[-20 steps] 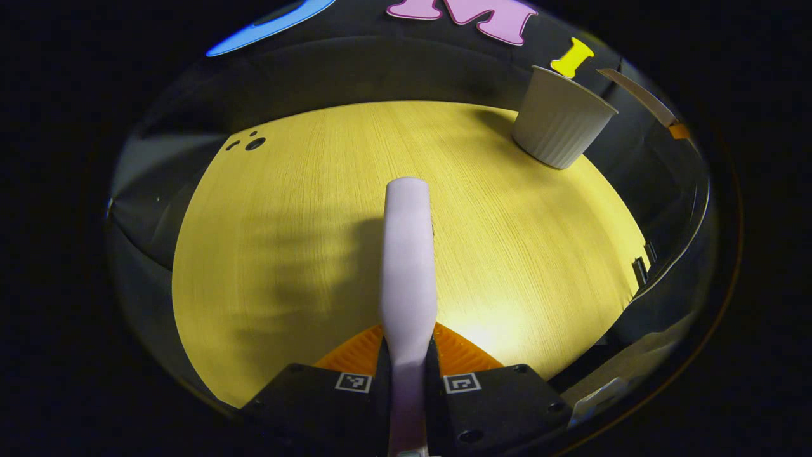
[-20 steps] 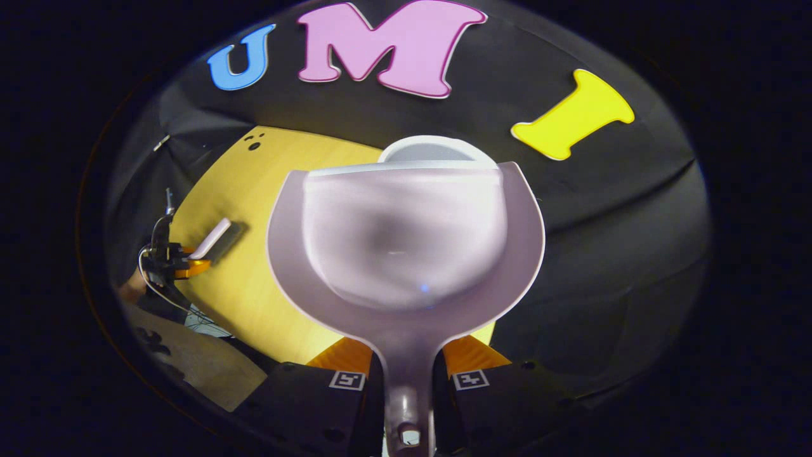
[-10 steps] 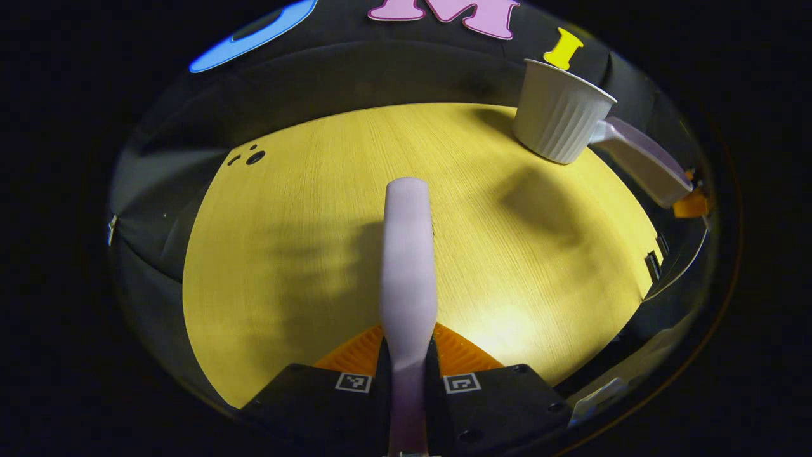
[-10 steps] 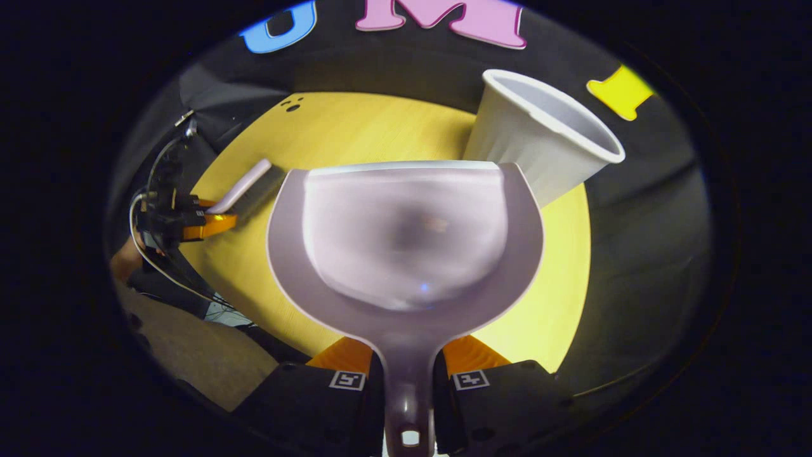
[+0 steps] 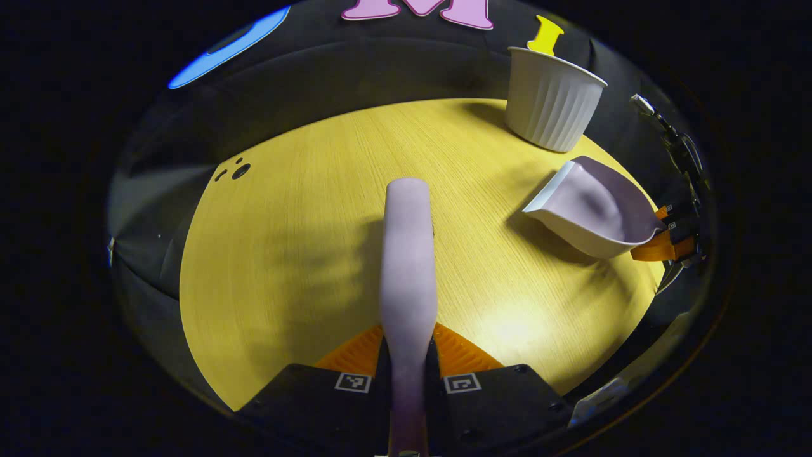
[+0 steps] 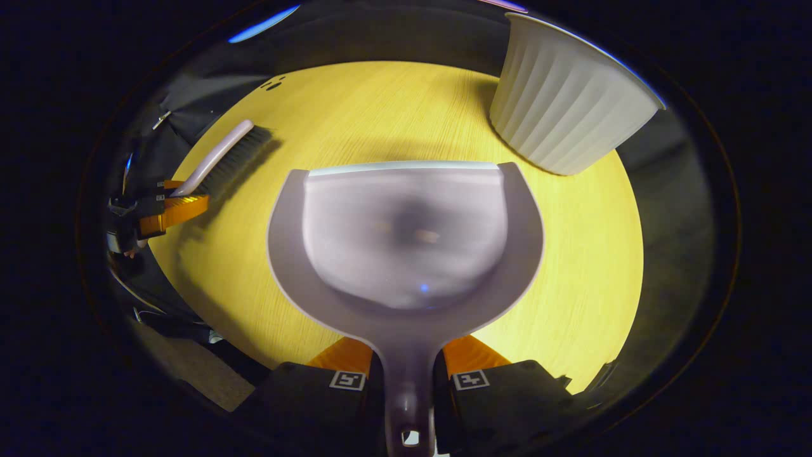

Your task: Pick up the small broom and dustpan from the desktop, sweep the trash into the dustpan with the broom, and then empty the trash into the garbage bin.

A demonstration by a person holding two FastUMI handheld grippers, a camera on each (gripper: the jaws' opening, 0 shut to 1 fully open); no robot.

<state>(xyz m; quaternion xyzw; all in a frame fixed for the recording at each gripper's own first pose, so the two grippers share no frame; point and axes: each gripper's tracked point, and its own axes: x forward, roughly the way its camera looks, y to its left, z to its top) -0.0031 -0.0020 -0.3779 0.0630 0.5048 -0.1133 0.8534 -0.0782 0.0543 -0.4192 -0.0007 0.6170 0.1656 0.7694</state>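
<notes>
Two tools are clamped in your fingers: the pale lilac plastic dustpan (image 6: 406,241) in your right gripper (image 6: 409,374), mouth toward the yellow wooden tabletop's (image 5: 304,209) far-right corner and ribbed white garbage bin (image 6: 564,108), the lilac-handled broom (image 5: 408,254) in your left gripper (image 5: 408,374).

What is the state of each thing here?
Broom: held by left gripper, bristles near the table.
Dustpan: held by right gripper, level, looks empty.
Bin: upright on the table, beyond the dustpan.
</notes>
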